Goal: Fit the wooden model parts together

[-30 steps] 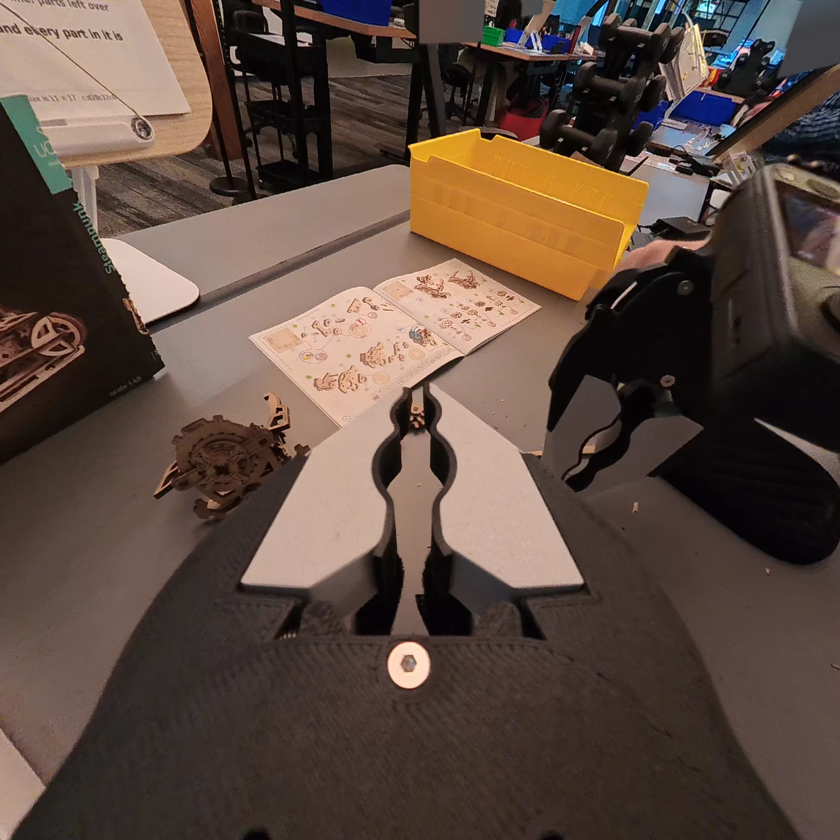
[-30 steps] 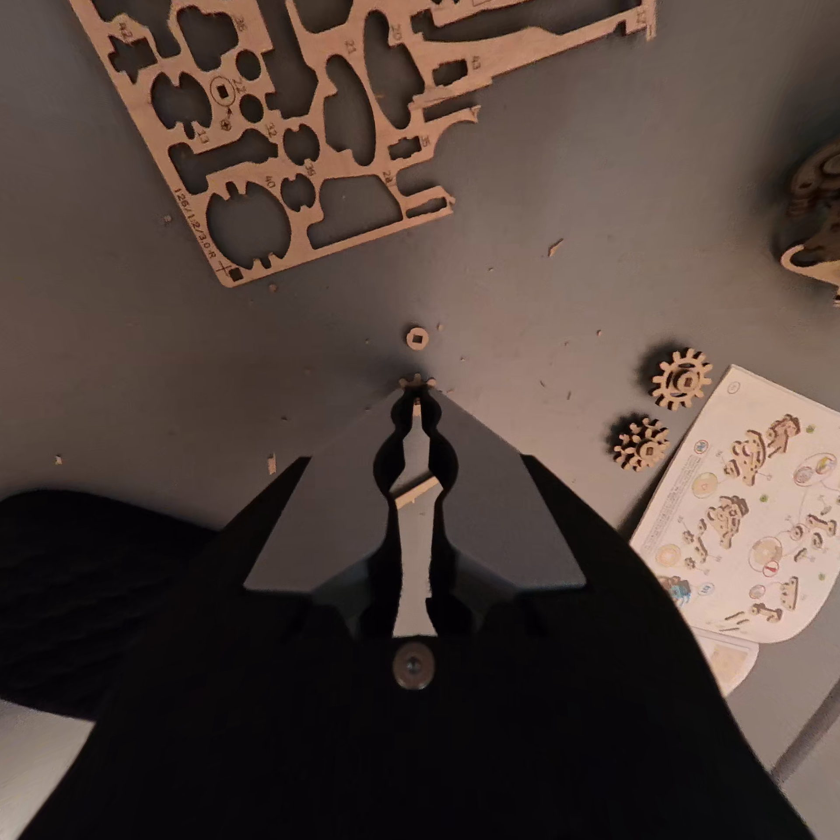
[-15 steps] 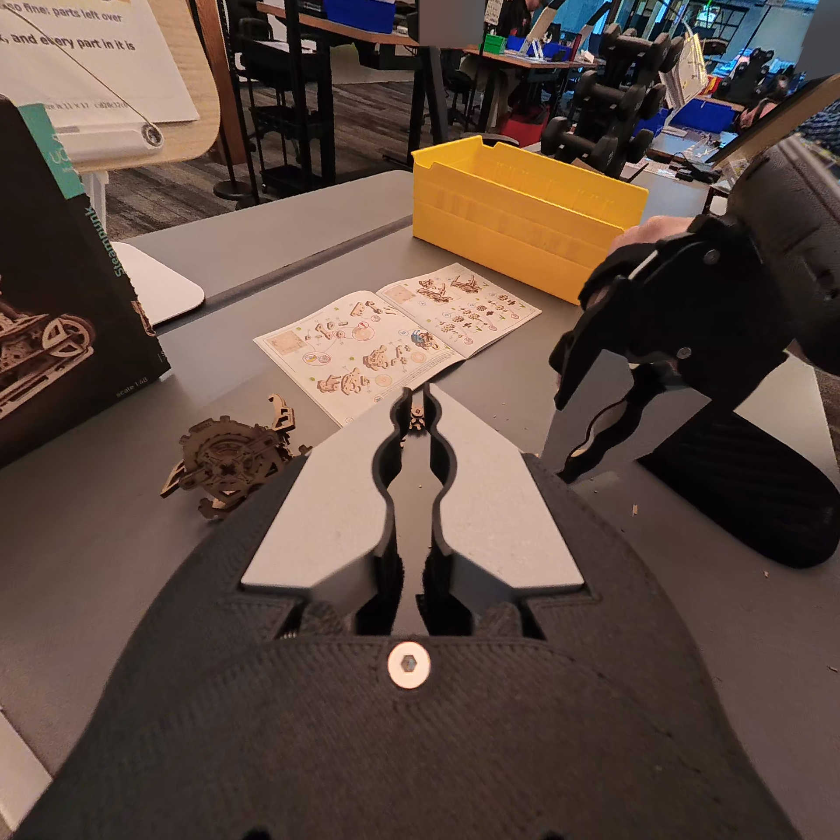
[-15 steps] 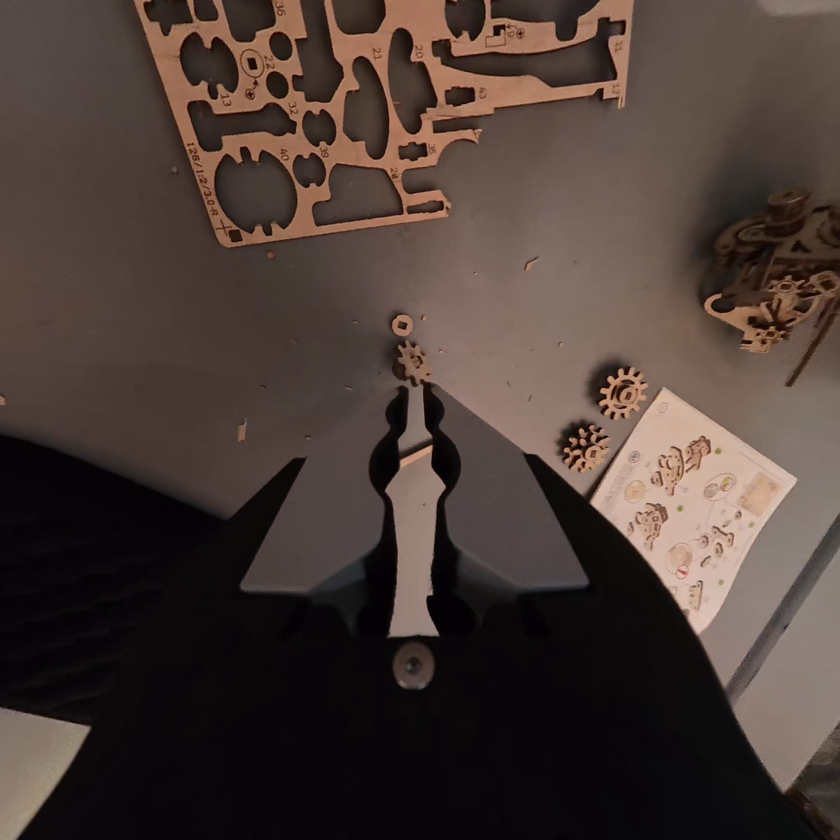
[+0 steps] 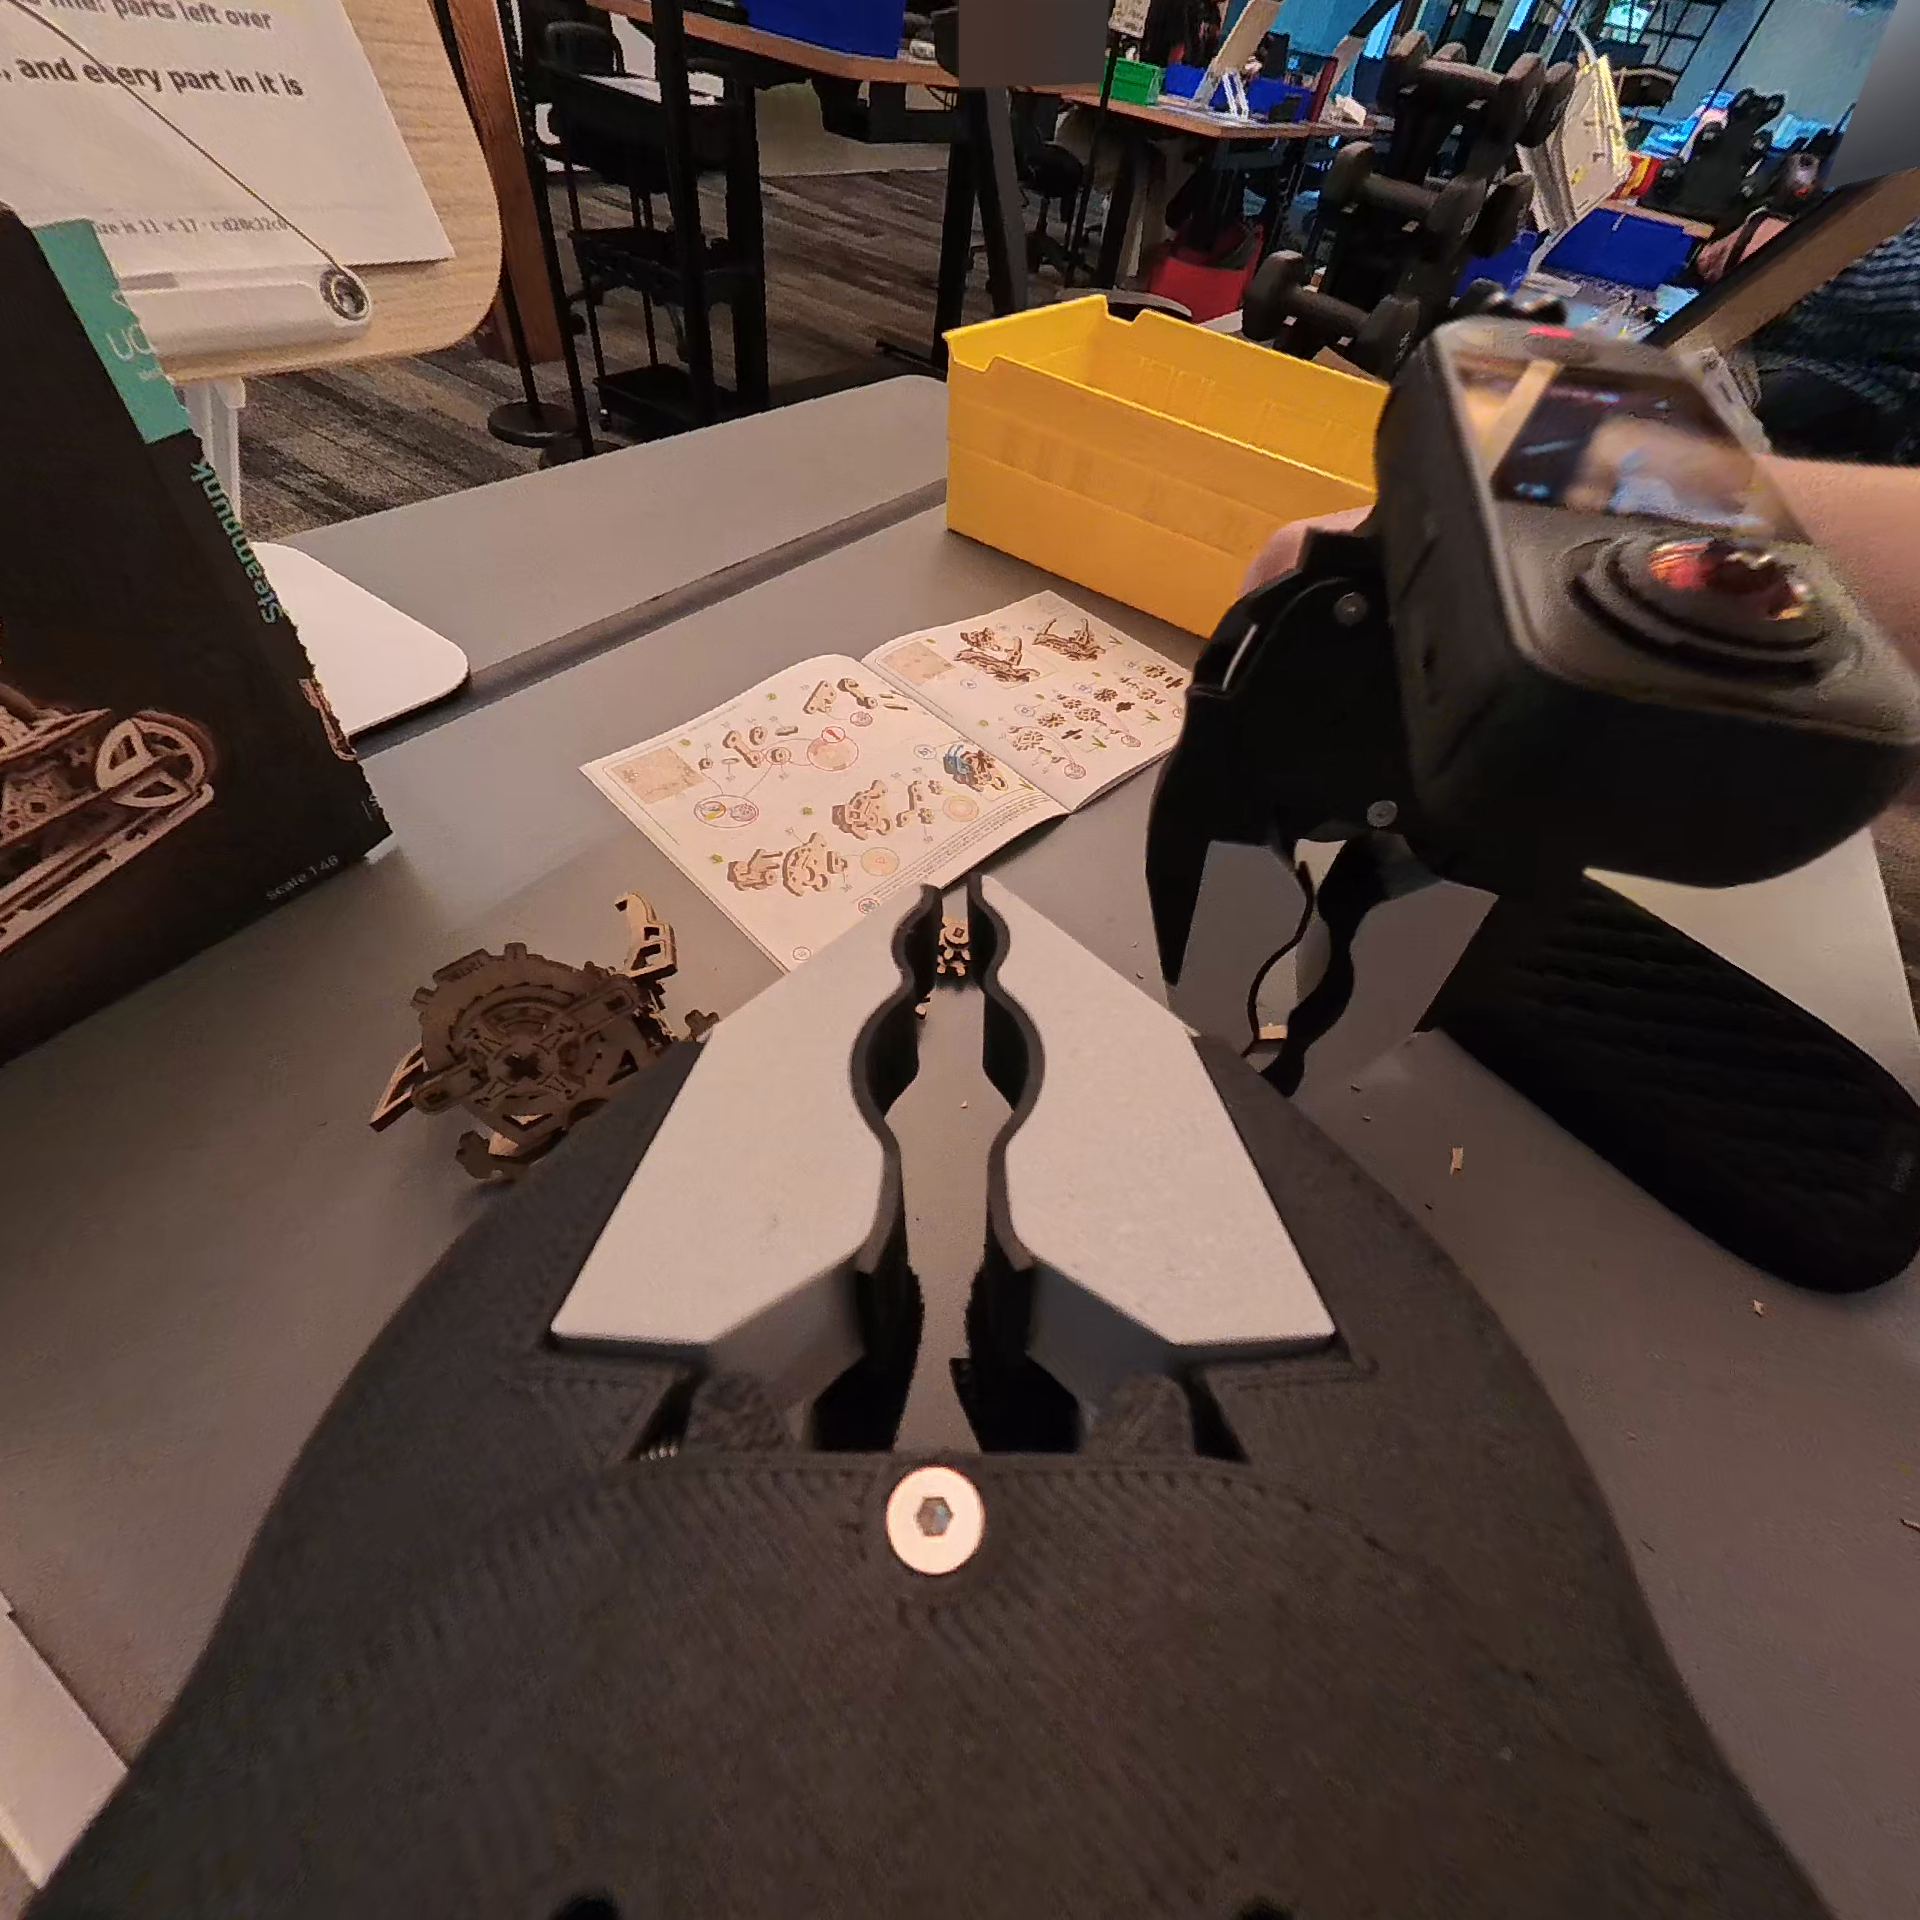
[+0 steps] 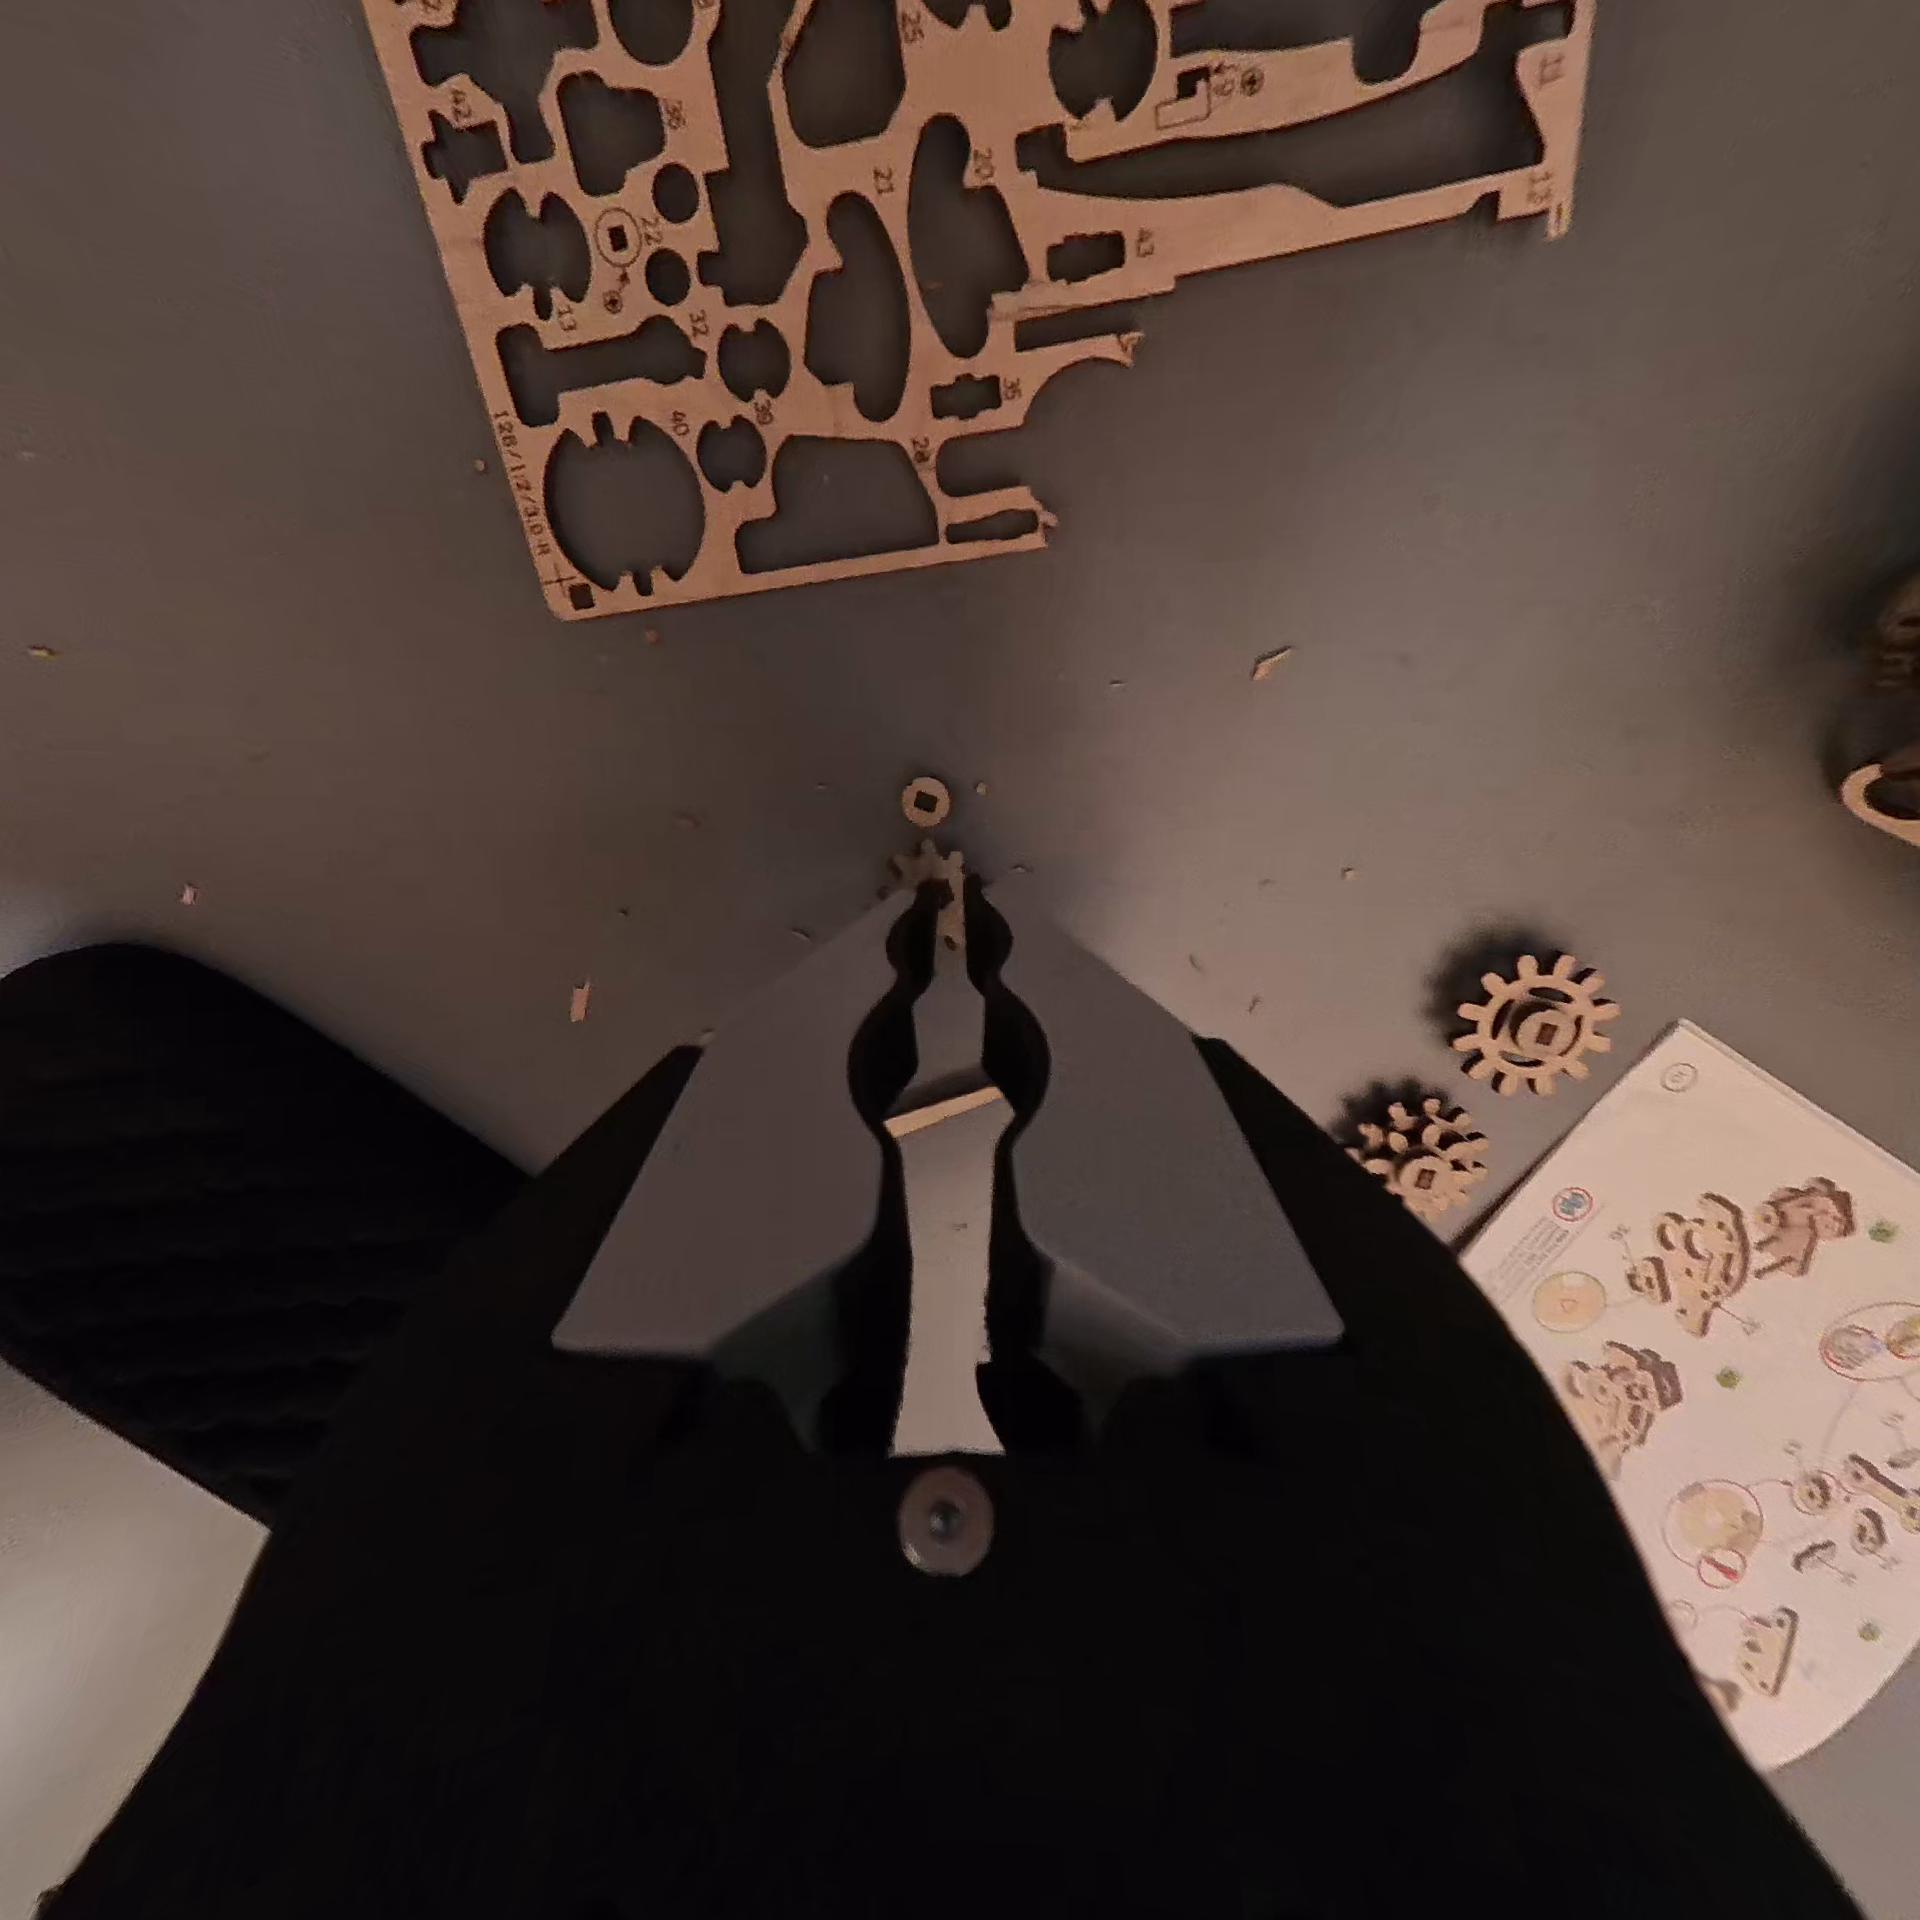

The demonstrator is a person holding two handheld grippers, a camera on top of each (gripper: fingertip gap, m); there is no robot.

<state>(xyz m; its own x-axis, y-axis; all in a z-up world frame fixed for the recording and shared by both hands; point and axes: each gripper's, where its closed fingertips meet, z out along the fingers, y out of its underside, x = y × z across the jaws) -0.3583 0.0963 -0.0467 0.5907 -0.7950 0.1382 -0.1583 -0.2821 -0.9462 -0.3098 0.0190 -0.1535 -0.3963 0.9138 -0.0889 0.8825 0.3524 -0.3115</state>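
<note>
Small gear at hand-held gripper tips

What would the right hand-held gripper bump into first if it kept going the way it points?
Probably the grey table. The right hand-held gripper points steeply down, pinching a small gear; a washer lies just beyond its tips. How high it is remains unclear.

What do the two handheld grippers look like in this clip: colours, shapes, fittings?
Both match: the left gripper and the right gripper each have a black ribbed body, a silver hex screw, and grey wedge fingers with wavy black inner edges. The right carries a black camera.
</note>
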